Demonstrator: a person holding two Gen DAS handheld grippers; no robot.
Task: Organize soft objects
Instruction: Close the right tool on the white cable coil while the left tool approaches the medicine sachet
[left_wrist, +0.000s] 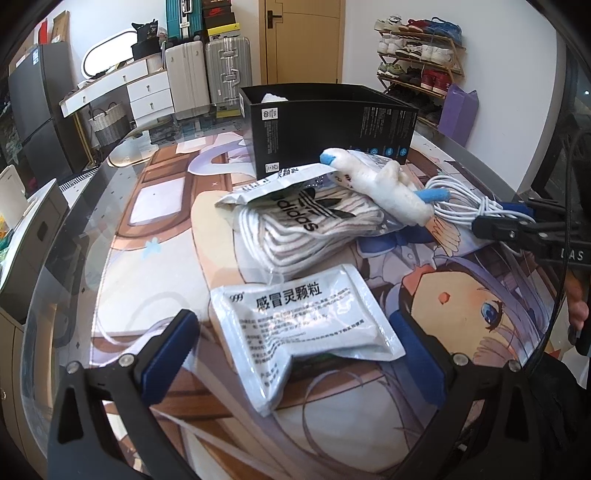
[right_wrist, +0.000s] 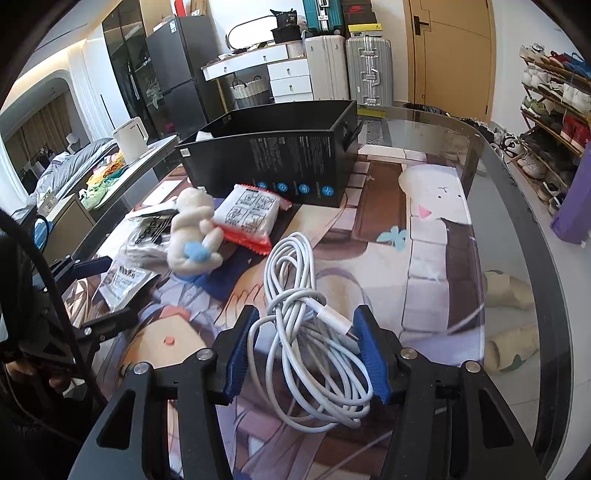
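Your right gripper (right_wrist: 306, 354) stood astride the coiled white cable (right_wrist: 310, 317), one blue pad on each side of the bundle. The jaws were part open: the pads sat just beside the outer loops, but it was hard to tell whether they pressed them, so the cable looked bracketed rather than held. It lay on the printed mat (right_wrist: 436, 236), near the front edge, well short of the black box (right_wrist: 273, 162) at the back.

To do this step well, you needed to close on the thick knot of the bundle, where the wrapped turns crossed, not on the loose outer loops, which would likely have slipped out and let the coil unravel on the lift. The plug end (right_wrist: 332, 317) lay close to the right-hand pad; catching it inside the grip would have kept it from dangling. A straight lift clear of the mat before heading for the box seemed wise, since a trailing loop could have snagged the plush toy (right_wrist: 192, 229) or the red snack packet (right_wrist: 247, 218) on the way.

Your left gripper (left_wrist: 295, 350) hung with jaws wide apart over the white medicine sachet (left_wrist: 303, 325), not touching it. The bagged socks (left_wrist: 295, 221) lay just beyond.
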